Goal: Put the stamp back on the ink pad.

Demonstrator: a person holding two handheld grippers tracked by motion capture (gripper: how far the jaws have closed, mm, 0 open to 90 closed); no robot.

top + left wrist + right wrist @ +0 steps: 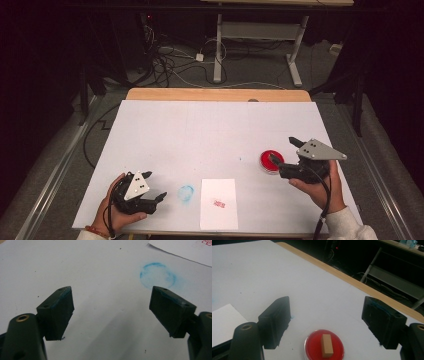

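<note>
A round red ink pad (265, 161) lies at the right of the white table; in the right gripper view a small wooden stamp block (327, 345) lies on the pad (312, 348). My right gripper (282, 150) hovers over it, open, the pad below and between the jaws (327, 307). A white sheet of paper (218, 200) with a red stamp mark (218, 203) lies near the front edge. My left gripper (155, 185) is open and holds nothing at the front left, pointing at a blue ring smudge (157, 275).
The white table top (200, 130) has a wooden strip (215, 94) along its far edge. Beyond it are a dark floor with cables (170, 60) and a white desk frame (260, 35). A corner of the paper (185, 248) lies beyond the blue ring.
</note>
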